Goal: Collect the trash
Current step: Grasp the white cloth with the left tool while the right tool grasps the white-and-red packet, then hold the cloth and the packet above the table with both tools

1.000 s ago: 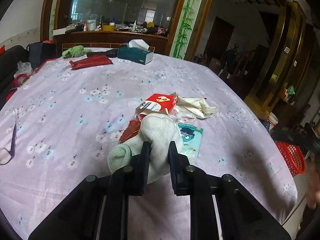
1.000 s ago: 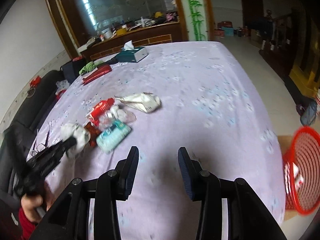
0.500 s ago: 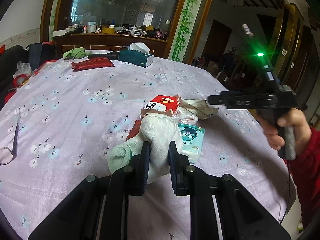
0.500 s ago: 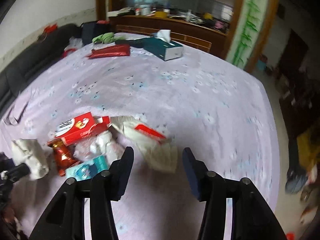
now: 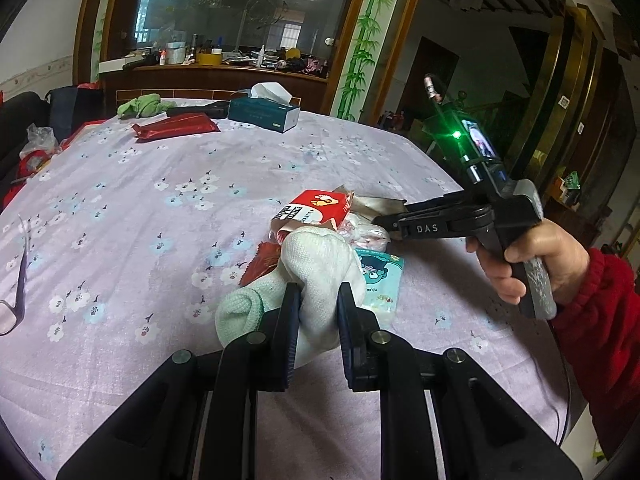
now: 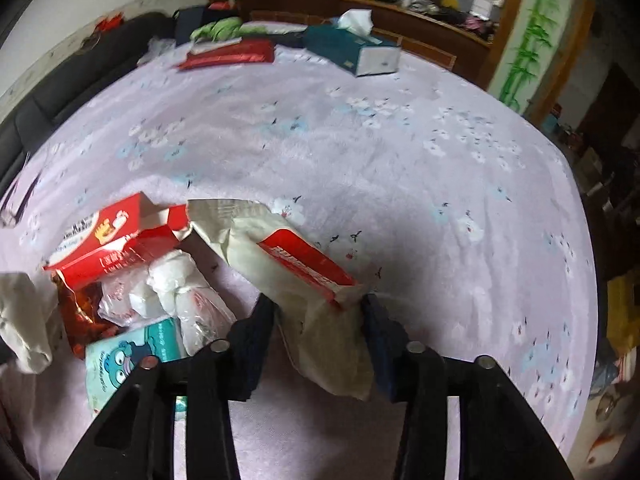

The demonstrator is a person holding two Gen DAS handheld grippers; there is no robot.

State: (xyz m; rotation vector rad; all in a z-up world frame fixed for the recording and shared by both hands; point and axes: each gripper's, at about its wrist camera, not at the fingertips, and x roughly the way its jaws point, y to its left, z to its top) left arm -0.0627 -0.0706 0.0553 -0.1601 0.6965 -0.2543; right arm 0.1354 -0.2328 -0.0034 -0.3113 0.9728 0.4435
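Note:
My left gripper (image 5: 316, 296) is shut on a white knitted cloth (image 5: 316, 256) at the near side of a trash pile on the lilac flowered tablecloth (image 5: 160, 200). The pile holds a red carton (image 6: 108, 240), a teal tissue pack (image 6: 132, 356), a clear bag of white wads (image 6: 176, 288) and a red foil wrapper (image 6: 80, 312). My right gripper (image 6: 318, 308) is open, its fingers standing on either side of a cream wrapper with a red band (image 6: 296, 264). In the left wrist view the right gripper (image 5: 384, 220) reaches in from the right, held by a hand in a red sleeve (image 5: 540, 264).
At the far side of the table lie a teal tissue box (image 5: 264, 114), a red packet (image 5: 176, 128) and a green cloth (image 5: 140, 106). Glasses (image 5: 16, 292) lie at the left edge. A dark sofa (image 6: 80, 68) borders the left side.
The right gripper swung from the table's right side to the pile and came down around the cream wrapper. The left gripper kept its hold on the white cloth, nearly still.

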